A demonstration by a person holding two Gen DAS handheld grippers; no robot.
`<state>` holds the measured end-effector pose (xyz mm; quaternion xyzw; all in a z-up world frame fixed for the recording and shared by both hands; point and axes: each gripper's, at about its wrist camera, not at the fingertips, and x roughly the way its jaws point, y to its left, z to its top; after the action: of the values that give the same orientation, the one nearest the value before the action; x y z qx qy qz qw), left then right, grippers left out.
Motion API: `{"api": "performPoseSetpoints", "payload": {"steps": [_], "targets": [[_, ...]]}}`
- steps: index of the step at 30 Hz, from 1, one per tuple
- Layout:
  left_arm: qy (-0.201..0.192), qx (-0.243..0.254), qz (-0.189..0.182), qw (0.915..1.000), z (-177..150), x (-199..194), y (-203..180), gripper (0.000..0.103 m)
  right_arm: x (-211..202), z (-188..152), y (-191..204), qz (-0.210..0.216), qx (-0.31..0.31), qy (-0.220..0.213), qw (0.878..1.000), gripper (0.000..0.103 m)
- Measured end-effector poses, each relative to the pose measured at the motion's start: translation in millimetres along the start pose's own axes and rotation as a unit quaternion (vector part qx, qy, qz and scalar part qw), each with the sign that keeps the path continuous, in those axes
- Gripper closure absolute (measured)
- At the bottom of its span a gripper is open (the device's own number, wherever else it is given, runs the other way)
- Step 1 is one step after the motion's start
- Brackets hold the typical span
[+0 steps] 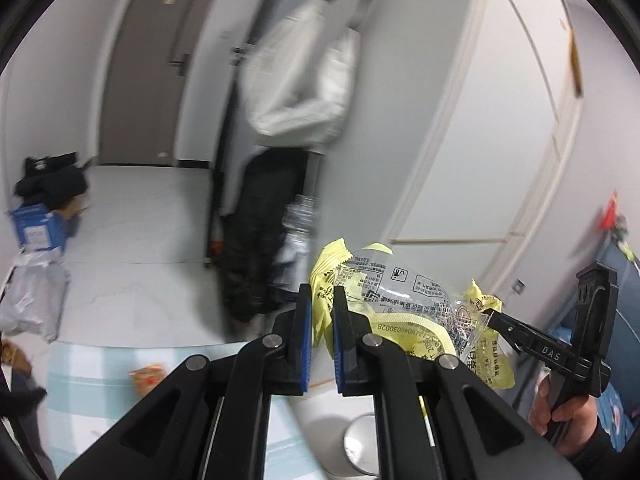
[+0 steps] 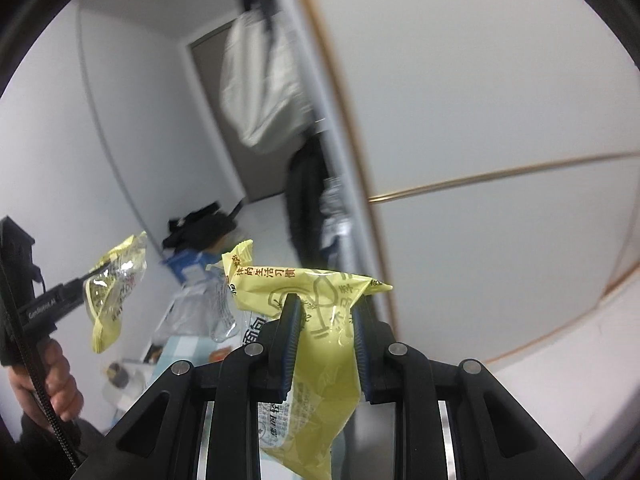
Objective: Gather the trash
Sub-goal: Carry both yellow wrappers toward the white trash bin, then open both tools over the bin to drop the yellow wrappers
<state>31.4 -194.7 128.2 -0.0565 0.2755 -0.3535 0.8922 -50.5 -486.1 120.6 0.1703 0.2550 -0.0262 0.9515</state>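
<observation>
My left gripper point(image 1: 321, 300) is shut on a crumpled yellow and clear snack wrapper point(image 1: 404, 292), held up in the air. The same wrapper shows in the right wrist view point(image 2: 114, 284), hanging from the left gripper's fingers. My right gripper point(image 2: 326, 314) is shut on another yellow wrapper point(image 2: 316, 360) with printed text, which hangs down between the blue pads. The right gripper also appears in the left wrist view point(image 1: 490, 314), its tips at the edge of the left wrapper. A small orange wrapper point(image 1: 148, 378) lies on the light blue checked surface point(image 1: 92, 396) below.
A round white bin point(image 1: 360, 444) sits below my left gripper. A white wardrobe point(image 1: 480, 140) stands right, with a white bag point(image 1: 300, 80) hanging and dark luggage point(image 1: 260, 232) beside it. A blue box point(image 1: 36, 232) and plastic bags point(image 1: 32, 300) lie on the floor left.
</observation>
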Motion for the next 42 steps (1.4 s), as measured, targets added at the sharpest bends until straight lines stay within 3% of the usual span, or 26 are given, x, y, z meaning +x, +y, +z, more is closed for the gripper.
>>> {"api": "performPoseSetpoints", "payload": {"steps": [6, 9, 12, 16, 21, 26, 32, 39, 42], "targets": [[0.036, 0.075, -0.047, 0.9954, -11, 33, -58, 0.098, -38, -19, -58, -0.045, 0.041, -0.012, 0.998, 0.079], [0.058, 0.126, -0.085, 0.9867, -17, 54, -84, 0.098, -48, -37, -91, -0.061, 0.074, -0.006, 0.995, 0.079], [0.092, 0.162, -0.094, 0.9779, -25, 82, -105, 0.098, -52, -61, -122, -0.076, 0.110, 0.003, 0.991, 0.079], [0.132, 0.213, -0.099, 0.9631, -41, 124, -125, 0.098, -45, -99, -163, -0.092, 0.166, 0.028, 0.981, 0.079], [0.195, 0.266, -0.104, 0.9382, -77, 168, -144, 0.098, -28, -136, -200, -0.111, 0.214, 0.054, 0.969, 0.079], [0.264, 0.273, -0.100, 0.9196, -113, 216, -149, 0.098, 8, -176, -232, -0.125, 0.252, 0.096, 0.955, 0.079], [0.334, 0.318, -0.095, 0.8822, -162, 260, -156, 0.098, 48, -220, -261, -0.137, 0.295, 0.141, 0.935, 0.079], [0.418, 0.360, -0.088, 0.8293, -222, 301, -163, 0.098, 85, -261, -279, -0.151, 0.317, 0.186, 0.918, 0.079], [0.441, 0.376, -0.084, 0.8107, -245, 313, -162, 0.098, 99, -274, -287, -0.153, 0.334, 0.200, 0.908, 0.079]]}}
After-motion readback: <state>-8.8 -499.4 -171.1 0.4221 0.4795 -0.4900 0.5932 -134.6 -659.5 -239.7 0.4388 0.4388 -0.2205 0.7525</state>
